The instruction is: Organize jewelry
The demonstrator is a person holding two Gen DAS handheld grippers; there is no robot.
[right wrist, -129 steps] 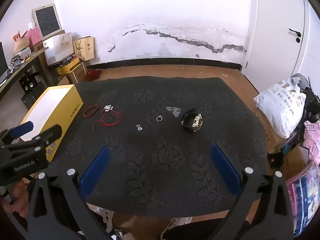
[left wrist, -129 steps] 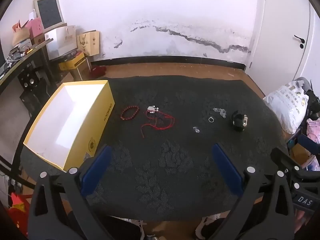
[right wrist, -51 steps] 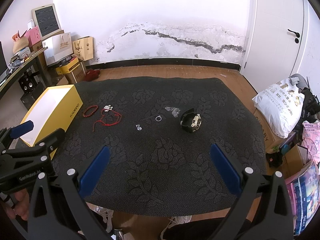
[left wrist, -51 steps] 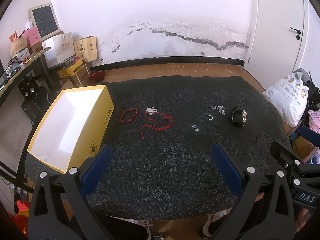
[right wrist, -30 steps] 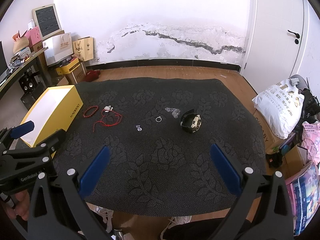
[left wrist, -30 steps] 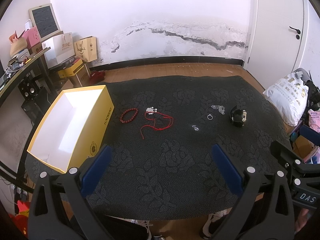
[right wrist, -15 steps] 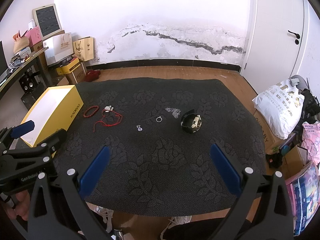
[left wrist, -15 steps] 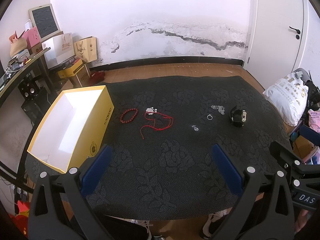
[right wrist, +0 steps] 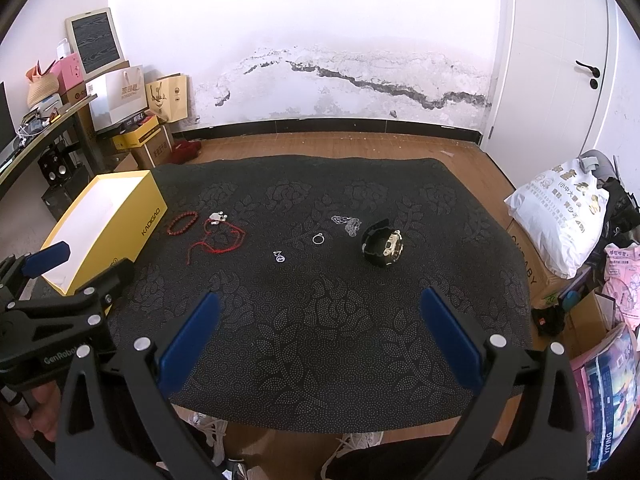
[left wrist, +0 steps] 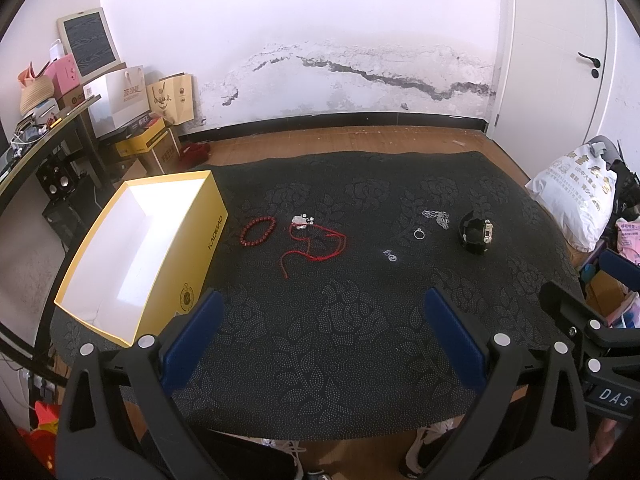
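On a black floral table cloth [left wrist: 320,340] lie a red bead bracelet [left wrist: 258,231], a red cord necklace with a silver pendant [left wrist: 314,240], a small silver charm [left wrist: 391,256], a silver ring [left wrist: 419,233], a silver chain [left wrist: 437,216] and a black watch [left wrist: 476,232]. An open yellow box [left wrist: 136,248] with a white inside stands at the left. My left gripper [left wrist: 320,328] hangs open above the near edge, nothing between its blue pads. My right gripper [right wrist: 318,326] is open too, with the watch [right wrist: 383,243] and ring [right wrist: 318,239] ahead of it.
A dark desk [left wrist: 40,136] with boxes and paper bags lines the left wall. A white sack [right wrist: 560,216] and cartons stand on the floor to the right. The left gripper's body [right wrist: 52,312] and a hand show at the right wrist view's left edge.
Both grippers stay open and almost still. Over the last seconds the views rose and pulled back slightly; nothing on the cloth has moved.
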